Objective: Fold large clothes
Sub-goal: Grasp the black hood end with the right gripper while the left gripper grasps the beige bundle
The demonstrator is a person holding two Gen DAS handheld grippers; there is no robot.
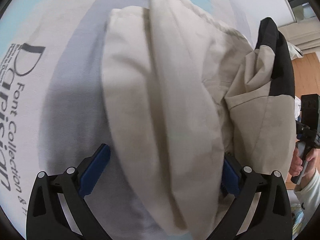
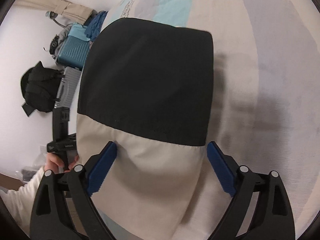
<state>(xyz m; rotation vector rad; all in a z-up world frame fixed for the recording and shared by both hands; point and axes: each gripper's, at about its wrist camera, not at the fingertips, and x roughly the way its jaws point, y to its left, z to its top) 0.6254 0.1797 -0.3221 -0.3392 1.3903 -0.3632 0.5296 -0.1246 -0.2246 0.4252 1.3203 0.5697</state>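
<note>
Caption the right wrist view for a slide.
Open right claw straddling a beige-and-black garment on the bed.

Left gripper (image 1: pixel 160 172) jaws wide, beige garment (image 1: pixel 160 100) bunched between blue pads (image 1: pixel 94 172); printed bedsheet (image 1: pixel 30 100) beneath.

teal suitcase (image 2: pixel 73 45) | black backpack (image 2: pixel 37 92) | printed bedsheet (image 1: pixel 66 40) | beige curtain (image 2: pixel 66 8)

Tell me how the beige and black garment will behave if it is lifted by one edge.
The garment will likely droop and unfold: it already bunches in soft folds. It looks fairly thick, so probably heavy for cloth. The black panel lies smooth, so it may slide on the bedsheet.
</note>
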